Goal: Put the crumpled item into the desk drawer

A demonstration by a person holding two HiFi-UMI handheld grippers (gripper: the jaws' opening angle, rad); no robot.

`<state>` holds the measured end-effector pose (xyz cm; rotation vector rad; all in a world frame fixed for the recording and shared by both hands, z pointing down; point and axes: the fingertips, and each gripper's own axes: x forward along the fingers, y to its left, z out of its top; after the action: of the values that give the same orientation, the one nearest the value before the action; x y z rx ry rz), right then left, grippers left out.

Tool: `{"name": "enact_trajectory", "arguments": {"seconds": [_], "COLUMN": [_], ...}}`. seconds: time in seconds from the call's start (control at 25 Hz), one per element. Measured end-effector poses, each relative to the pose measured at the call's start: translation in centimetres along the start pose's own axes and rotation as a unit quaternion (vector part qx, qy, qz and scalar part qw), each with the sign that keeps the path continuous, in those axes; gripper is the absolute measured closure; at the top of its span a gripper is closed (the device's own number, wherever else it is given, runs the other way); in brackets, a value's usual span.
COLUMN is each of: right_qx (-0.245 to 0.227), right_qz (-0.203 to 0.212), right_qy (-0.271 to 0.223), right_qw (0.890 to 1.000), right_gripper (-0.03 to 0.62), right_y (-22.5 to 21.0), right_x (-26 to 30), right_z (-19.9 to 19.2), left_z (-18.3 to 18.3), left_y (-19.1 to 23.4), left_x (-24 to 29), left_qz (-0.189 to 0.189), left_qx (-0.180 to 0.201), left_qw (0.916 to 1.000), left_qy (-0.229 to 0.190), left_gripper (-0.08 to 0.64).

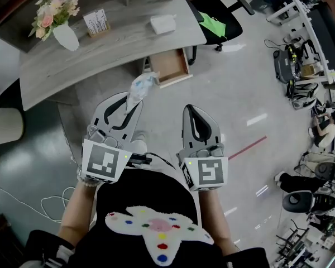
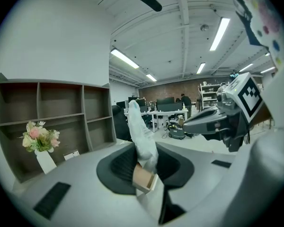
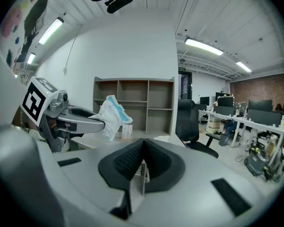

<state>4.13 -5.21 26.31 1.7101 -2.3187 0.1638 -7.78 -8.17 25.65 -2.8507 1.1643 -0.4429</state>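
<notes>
Left gripper point(image 1: 131, 102) pinches crumpled item point(image 1: 141, 86); base hidden.

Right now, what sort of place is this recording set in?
Most likely an open-plan office: a grey desk with an open drawer, a black swivel chair beside it, and rows of workstations with monitors farther back.

The open drawer point(image 1: 171, 66) juts from the edge of the desk point(image 1: 100, 54) at upper centre of the head view, mouth upward. Pale floor point(image 1: 229, 94) runs from it down to the left gripper point(image 1: 132, 101) and right gripper point(image 1: 196, 109) — an open lane. The crumpled item point(image 1: 140, 87) sticks out ahead of the left jaws, close to the drawer front. Right of the drawer, a black office chair point(image 1: 215, 13) crowds the desk corner. On the desktop a white box point(image 1: 163, 24) sits just above the drawer — a card holder point(image 1: 97, 22) and flower vase point(image 1: 64, 35) stand well left.
</notes>
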Motion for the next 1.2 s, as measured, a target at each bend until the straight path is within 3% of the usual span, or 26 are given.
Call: {"name": "enact_trajectory", "arguments": {"seconds": [0.56, 1.2], "right_qx": [0.018, 0.011], "right_qz": [-0.029, 0.017], "right_qy": [0.024, 0.018], "right_qw": [0.999, 1.0], "right_gripper": [0.588, 0.588], "right_y": [-0.7, -3.5], "right_x": [1.1, 0.7], "right_z": [-1.1, -1.0], "left_z": [-1.1, 0.2], "left_y": [1.2, -1.7], "left_x": [1.4, 2.9], "left_qz": [-0.018, 0.015], "left_qx": [-0.024, -0.024], "left_qw": [0.9995, 0.9994], "left_qy": [0.004, 0.018], "left_gripper": [0.466, 0.466]}}
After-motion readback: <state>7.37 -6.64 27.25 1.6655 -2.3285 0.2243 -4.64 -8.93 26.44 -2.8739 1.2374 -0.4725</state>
